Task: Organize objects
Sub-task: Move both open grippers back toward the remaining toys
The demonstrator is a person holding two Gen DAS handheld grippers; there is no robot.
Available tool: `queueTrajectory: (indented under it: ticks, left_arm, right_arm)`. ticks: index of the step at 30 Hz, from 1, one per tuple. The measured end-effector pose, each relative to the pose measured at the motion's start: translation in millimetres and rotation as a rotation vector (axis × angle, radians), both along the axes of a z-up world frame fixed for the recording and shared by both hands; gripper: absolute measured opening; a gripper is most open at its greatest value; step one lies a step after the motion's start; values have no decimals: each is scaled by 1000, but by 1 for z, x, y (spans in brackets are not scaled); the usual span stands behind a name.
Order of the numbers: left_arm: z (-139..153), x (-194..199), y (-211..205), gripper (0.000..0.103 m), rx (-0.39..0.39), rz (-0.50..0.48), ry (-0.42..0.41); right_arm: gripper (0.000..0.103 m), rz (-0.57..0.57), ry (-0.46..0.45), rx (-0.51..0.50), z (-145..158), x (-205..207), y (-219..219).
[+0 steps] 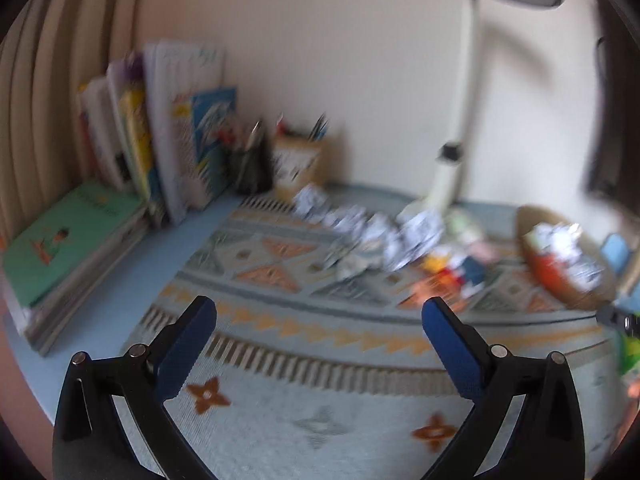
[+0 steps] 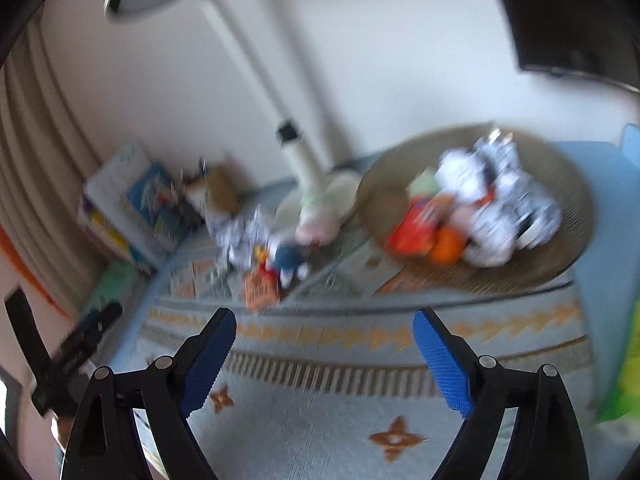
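Both views are blurred. Several crumpled paper balls (image 1: pixel 372 236) lie in a row on the patterned mat, with small colourful toys (image 1: pixel 452 276) beside them. A round woven basket (image 1: pixel 592 280) at the right holds crumpled paper and orange items; it also shows in the right wrist view (image 2: pixel 384 208), with paper balls (image 2: pixel 504 204) and an orange packet (image 2: pixel 416 228) inside. My left gripper (image 1: pixel 320 316) is open and empty above the mat's near part. My right gripper (image 2: pixel 324 330) is open and empty, in front of the basket and the toys (image 2: pixel 280 264).
Upright books (image 1: pixel 172 136) and a flat stack of books (image 1: pixel 72 240) stand at the left by a curtain. Pen holders (image 1: pixel 296 160) stand at the back wall. A white desk lamp (image 1: pixel 460 120) rises behind the paper balls. A dark monitor (image 2: pixel 568 12) is at top right.
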State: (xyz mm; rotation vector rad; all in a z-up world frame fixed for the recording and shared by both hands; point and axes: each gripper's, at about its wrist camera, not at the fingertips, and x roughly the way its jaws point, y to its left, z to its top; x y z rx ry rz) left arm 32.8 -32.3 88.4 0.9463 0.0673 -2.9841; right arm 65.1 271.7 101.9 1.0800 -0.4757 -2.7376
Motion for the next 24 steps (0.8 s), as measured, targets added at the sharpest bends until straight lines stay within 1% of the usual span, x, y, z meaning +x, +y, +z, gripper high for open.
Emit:
queueTrajectory:
  ticks: [3,6,7,8,9,11,14,17,19,20,22,23,24]
  left_arm:
    - [-30,-13,-15,102,21,46,-60]
    - [-48,-14,-21,102,30,77,-67]
    - [-57,-18,-21,102,17,104,-96]
    - [-58,-19,-19,102,6,114,-126]
    - [-58,-21,-18,102,-2,115,-130]
    - [-57,-19,-15,102,-9,112,-109]
    - [-58,-18,-12,102,-14,92,-115]
    - [-57,-20,-12,102,-9,82,-116]
    - [-53,-30,-17,102,34,27,-143]
    - [-44,-41,-23,102,64,-3,-156]
    - [-26,-61,-32,102,93,-32,-145]
    - [-10,-81,-42,102,134,-71,-133]
    - [-2,-97,-47,102,162,-97,-140]
  right_arm:
    - [89,18,3,134,-29,-1,-32]
    - [89,66,5,179,-46,-1,-47]
    - [89,74,11,200,-50,-1,-51]
    - [90,72,20,231,-53,0,-55]
    - [90,67,23,250,-57,0,-57]
    - [90,51,0,271,-63,-4,-58]
    - [90,22,12,318,-62,-5,-62]
    - [90,40,15,323,-62,-5,-64]
    - [90,62,-8,311,-62,-10,-64]
    - [90,85,-28,290,-62,-15,-64]
    - [90,164,-76,192,-54,-31,-66]
    - [90,193,-83,168,-48,-39,-70]
    - [90,228,-81,160,-37,-53,-79]
